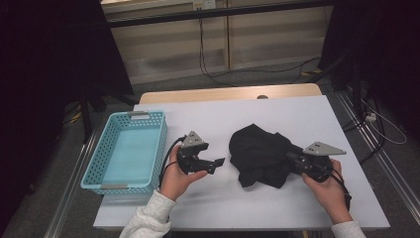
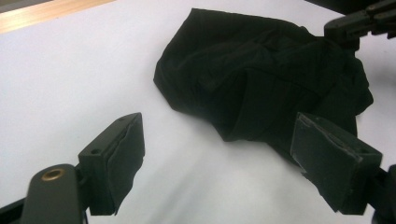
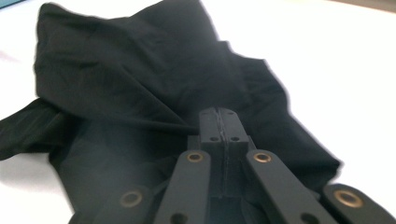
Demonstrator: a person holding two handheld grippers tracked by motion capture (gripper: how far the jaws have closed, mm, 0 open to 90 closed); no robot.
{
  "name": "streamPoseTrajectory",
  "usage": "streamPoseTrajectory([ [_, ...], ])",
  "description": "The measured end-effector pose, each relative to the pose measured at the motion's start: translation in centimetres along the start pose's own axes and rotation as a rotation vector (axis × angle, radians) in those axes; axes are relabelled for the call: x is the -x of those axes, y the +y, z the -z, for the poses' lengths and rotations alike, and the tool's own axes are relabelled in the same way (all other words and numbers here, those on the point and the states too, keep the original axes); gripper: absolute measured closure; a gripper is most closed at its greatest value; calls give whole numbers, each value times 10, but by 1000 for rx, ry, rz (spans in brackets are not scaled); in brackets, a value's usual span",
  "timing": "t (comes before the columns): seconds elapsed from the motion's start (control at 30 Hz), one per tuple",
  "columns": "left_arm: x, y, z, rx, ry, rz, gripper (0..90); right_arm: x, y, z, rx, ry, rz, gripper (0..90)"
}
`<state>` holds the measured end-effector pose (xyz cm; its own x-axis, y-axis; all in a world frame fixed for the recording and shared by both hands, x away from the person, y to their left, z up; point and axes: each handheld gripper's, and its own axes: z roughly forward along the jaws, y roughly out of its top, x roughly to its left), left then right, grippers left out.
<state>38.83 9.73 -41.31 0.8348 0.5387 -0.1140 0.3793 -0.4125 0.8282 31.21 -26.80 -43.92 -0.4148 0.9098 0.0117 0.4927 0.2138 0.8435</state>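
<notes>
A crumpled black cloth (image 1: 260, 154) lies on the white table (image 1: 297, 119), a little right of its middle. The right gripper (image 1: 295, 161) sits at the cloth's right edge, its jaws pressed together with a fold of the fabric pinched between them. Just left of the cloth, the left gripper (image 1: 221, 163) points at it with jaws wide apart and nothing between them. A light blue basket (image 1: 130, 151) stands at the table's left edge.
</notes>
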Motion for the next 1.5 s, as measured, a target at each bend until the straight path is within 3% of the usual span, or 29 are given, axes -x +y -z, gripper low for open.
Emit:
streamPoseTrajectory([
  [0.2,-4,-2,0,0,8,2,175,20,-2,7,16,-43,-59,898],
  [0.37,-2,0,-2,-2,3,-7,174,23,-5,9,4,-55,-62,898],
  [0.53,2,-1,-7,-9,-11,-15,174,19,-4,11,4,-37,-47,891],
  [0.6,2,-1,-7,-12,-13,-13,174,13,-1,10,8,-16,-19,840],
  [0.7,4,0,-10,-13,-20,-22,174,-1,5,10,15,-8,28,638],
  [0.83,8,0,-16,-20,-35,-29,175,-25,14,5,28,83,88,435],
  [0.9,8,-1,-17,-24,-35,-30,174,-33,16,3,27,102,100,410],
  [1.0,8,-2,-19,-27,-29,-27,174,-64,16,-15,-28,152,181,383],
  [1.07,8,-2,-19,-29,-27,-30,174,-73,12,-27,-65,170,203,395],
  [1.13,7,-2,-18,-27,-30,-25,175,-75,9,-33,-80,154,221,430],
  [1.17,7,-3,-17,-29,-27,-23,174,-74,5,-41,-94,108,222,553],
  [1.2,7,-3,-17,-29,-27,-23,174,-74,5,-41,-94,108,222,553],
  [1.23,6,-4,-16,-27,-30,-15,175,-68,3,-44,-82,68,178,734],
  [1.27,6,-4,-16,-27,-30,-15,175,-66,4,-44,-77,71,167,808],
  [1.37,5,-7,-17,-35,-27,-11,174,-62,6,-41,-71,65,159,847],
  [1.43,5,-7,-17,-36,-24,-9,174,-62,8,-38,-50,93,115,850],
  [1.47,5,-7,-17,-36,-20,-10,174,-62,8,-38,-50,93,115,850],
  [1.5,5,-8,-17,-35,-21,-8,174,-65,13,-34,-41,125,114,851],
])
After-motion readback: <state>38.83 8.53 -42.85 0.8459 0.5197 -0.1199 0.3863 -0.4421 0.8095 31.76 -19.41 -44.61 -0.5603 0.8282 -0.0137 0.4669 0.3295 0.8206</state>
